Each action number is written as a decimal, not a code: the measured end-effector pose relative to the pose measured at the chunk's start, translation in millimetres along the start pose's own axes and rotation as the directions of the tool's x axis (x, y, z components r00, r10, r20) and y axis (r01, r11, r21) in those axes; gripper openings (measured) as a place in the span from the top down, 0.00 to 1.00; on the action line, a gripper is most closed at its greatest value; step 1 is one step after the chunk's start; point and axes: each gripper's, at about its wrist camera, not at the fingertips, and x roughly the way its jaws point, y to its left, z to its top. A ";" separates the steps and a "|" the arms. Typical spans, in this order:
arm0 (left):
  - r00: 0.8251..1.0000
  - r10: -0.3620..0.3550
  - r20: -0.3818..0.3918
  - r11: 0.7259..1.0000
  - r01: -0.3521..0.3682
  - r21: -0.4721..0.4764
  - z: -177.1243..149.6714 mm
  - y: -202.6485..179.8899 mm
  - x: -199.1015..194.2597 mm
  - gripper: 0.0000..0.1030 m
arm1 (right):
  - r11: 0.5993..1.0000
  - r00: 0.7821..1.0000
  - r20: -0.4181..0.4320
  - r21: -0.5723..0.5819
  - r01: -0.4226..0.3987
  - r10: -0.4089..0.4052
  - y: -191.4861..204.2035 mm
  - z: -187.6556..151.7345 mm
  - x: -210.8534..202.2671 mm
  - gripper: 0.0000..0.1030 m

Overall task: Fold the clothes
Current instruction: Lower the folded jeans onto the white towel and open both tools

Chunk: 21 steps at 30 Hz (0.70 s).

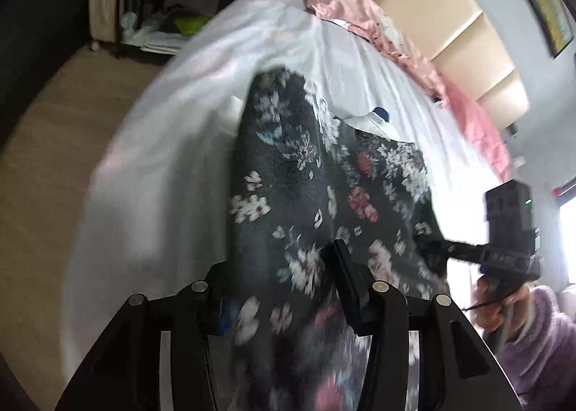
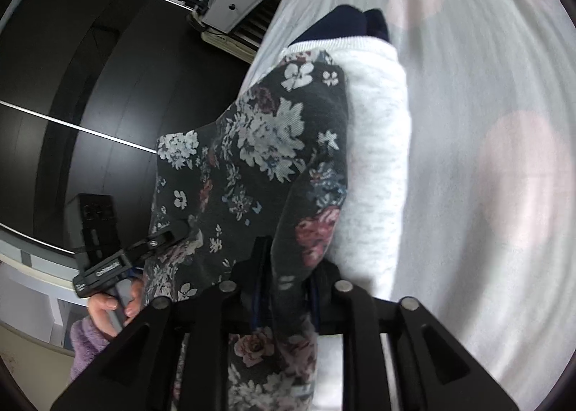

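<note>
Here, left wrist view: the left hand-held gripper (image 1: pixel 284 288) sits low in the frame, its two black fingers pressed onto a dark floral garment (image 1: pixel 309 202) that runs between them. The cloth is gathered at the grip and rises away from the camera as a broad dark sheet with white and red blossoms, lifted above the bed (image 1: pixel 172 115). The bed wears a pale sheet. A pink blanket (image 1: pixel 378 36) lies bunched along the padded beige headboard (image 1: pixel 432 4). A folded white piece with a dark blue collar (image 1: pixel 374 121) rests on the sheet just behind the lifted cloth. At right the right hand-held gripper (image 1: pixel 437 249) bites the garment's far edge; a hand (image 1: pixel 500 306) in a lilac sleeve (image 1: pixel 540 349) holds its handle. A dark shelf unit (image 1: pixel 162 14) stands on the wooden floor (image 1: pixel 43 166) beyond the bed.

Right wrist view: the right hand-held gripper (image 2: pixel 288 267) pinches a fold of the same floral garment (image 2: pixel 259 159), which passes between its fingers and spreads upward. The white folded piece (image 2: pixel 374 144) lies on the bed sheet (image 2: pixel 486 123) just beside and partly under the floral cloth, dark blue fabric (image 2: pixel 345 22) at its far end. At lower left the left hand-held gripper (image 2: pixel 176 231) clamps the garment's other edge, held by a hand (image 2: pixel 111 306) with a lilac cuff. A dark wardrobe (image 2: pixel 90 86) fills the left side.
</note>
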 end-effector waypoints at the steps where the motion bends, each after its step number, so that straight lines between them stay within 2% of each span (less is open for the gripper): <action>1: 0.999 0.034 0.017 0.999 -0.034 0.000 -0.7 -0.6 -13.5 0.52 | 0.999 1.000 0.003 -0.013 0.029 -0.029 2.4 -0.3 -8.6 0.77; 3: 0.994 0.098 0.053 0.995 -0.098 -0.003 -2.2 -2.3 -40.3 0.53 | 0.994 0.996 0.032 -0.060 0.091 -0.089 10.4 -2.4 -29.7 0.76; 6: 0.979 0.136 0.149 0.990 -0.140 0.015 -5.1 -22.4 -74.9 0.53 | 0.971 0.983 0.102 -0.168 0.169 -0.154 34.1 -5.0 -45.3 0.76; 9: 0.968 0.153 0.201 0.986 -0.164 0.038 -3.5 -46.9 -82.3 0.53 | 0.929 0.962 0.180 -0.274 0.249 -0.205 59.5 -7.5 -58.1 0.79; 11: 0.961 0.184 0.207 0.979 -0.198 0.051 -0.5 -55.1 -73.4 0.55 | 0.893 0.946 0.225 -0.334 0.300 -0.234 76.4 -7.2 -61.1 0.80; 14: 0.955 0.210 0.211 0.973 -0.226 0.054 5.8 -60.1 -52.3 0.59 | 0.855 0.932 0.245 -0.386 0.345 -0.266 94.2 3.7 -41.4 0.81; 16: 0.953 0.215 0.211 0.973 -0.228 0.037 14.5 -56.9 -33.5 0.59 | 0.842 0.926 0.262 -0.399 0.362 -0.274 94.4 13.4 -31.1 0.81; 18: 0.951 0.234 0.201 0.969 -0.244 0.026 20.6 -49.8 -16.9 0.65 | 0.839 0.925 0.262 -0.403 0.366 -0.277 92.8 27.0 -13.9 0.81; 21: 0.956 0.262 0.135 0.964 -0.266 0.015 27.8 -32.5 14.3 0.67 | 0.829 0.924 0.245 -0.417 0.373 -0.293 82.1 37.5 6.5 0.81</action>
